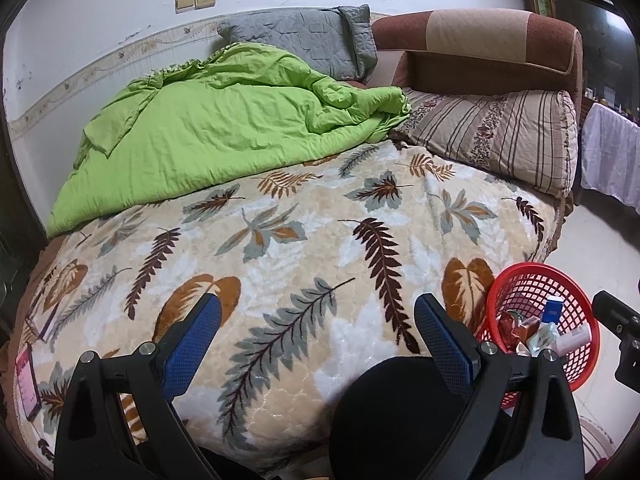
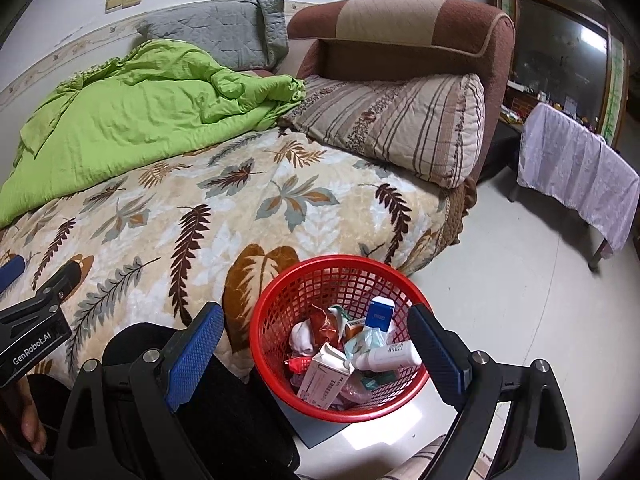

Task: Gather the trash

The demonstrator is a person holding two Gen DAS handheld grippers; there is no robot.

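Right wrist view shows our right gripper point(image 2: 316, 356) with jaws wide and empty, hanging over the red basket point(image 2: 280, 292) of trash on the floor at the bed's near right corner. Our left gripper point(image 1: 318, 344), also wide and empty, faces the leaf-print blanket point(image 1: 288, 216), the basket to its right.

I see the red mesh basket point(image 2: 340, 280) upright on the floor beside the bed's corner — at about five o'clock in my right view. It holds the trash: a white bottle point(image 2: 390, 354) lying flat, a white carton point(image 2: 322, 376), a blue-and-white box point(image 2: 380, 314), crumpled wrappers point(image 2: 326, 324) — all loosely heaped.
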